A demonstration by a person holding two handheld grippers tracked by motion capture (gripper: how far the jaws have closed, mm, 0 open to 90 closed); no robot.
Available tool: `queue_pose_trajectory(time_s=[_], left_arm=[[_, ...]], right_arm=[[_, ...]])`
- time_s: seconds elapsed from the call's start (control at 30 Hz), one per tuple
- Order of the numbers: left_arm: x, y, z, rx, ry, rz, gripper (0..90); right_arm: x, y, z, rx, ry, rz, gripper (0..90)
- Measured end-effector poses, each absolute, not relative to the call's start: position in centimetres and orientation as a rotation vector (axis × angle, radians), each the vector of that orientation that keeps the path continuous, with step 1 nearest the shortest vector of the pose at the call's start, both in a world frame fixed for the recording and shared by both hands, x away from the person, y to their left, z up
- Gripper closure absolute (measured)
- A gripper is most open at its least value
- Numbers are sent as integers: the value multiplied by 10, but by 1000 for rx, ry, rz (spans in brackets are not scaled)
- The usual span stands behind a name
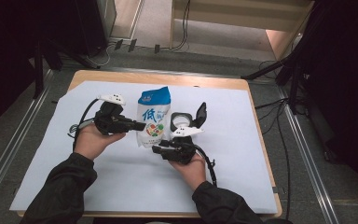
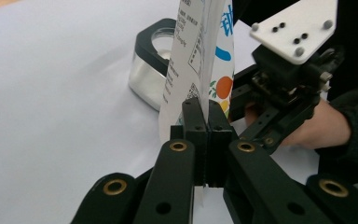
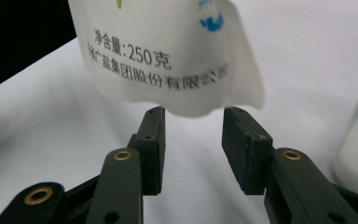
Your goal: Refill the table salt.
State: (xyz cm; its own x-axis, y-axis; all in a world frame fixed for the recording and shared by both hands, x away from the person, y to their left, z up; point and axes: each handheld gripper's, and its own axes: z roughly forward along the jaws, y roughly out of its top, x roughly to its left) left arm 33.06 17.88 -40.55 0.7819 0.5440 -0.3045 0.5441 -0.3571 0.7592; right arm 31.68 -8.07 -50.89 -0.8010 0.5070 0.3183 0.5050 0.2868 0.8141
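White and blue printed plastic pouch point(image 1: 154, 120) stands upright mid-table, nearer the far edge. Left gripper point(image 1: 140, 126) fingers point(image 2: 196, 122) clamped on its side seam. Right gripper point(image 1: 157, 150) fingers point(image 3: 153, 140) half open just below its bottom edge, gripping nothing. Square clear glass jar point(image 1: 181, 122) with black flip lid just right of the pouch.

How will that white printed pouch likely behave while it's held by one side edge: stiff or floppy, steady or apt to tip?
Probably floppy: the pouch has a wavy, rumpled bottom edge. Likely manageable in weight, since the left gripper carries it by a thin side seam alone. It may swing or sag, because the right gripper stands open beneath it, not pressing.
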Motion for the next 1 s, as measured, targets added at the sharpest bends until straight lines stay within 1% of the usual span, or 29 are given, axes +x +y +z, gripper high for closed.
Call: queue_pose_trajectory(time_s=[0.27,0.53,0.8,1.0], left_arm=[[336,192,-404,2013,849,75,900],[340,212,-408,1963,920,103,900],[343,228,-416,1931,974,135,900],[348,238,-422,1920,1015,157,900]], right_arm=[[310,-105,-492,899,2569,1551,573],[305,-148,-484,919,2564,1497,555],[315,-180,-479,1017,2505,1446,547],[322,-193,-479,1031,2463,1459,546]])
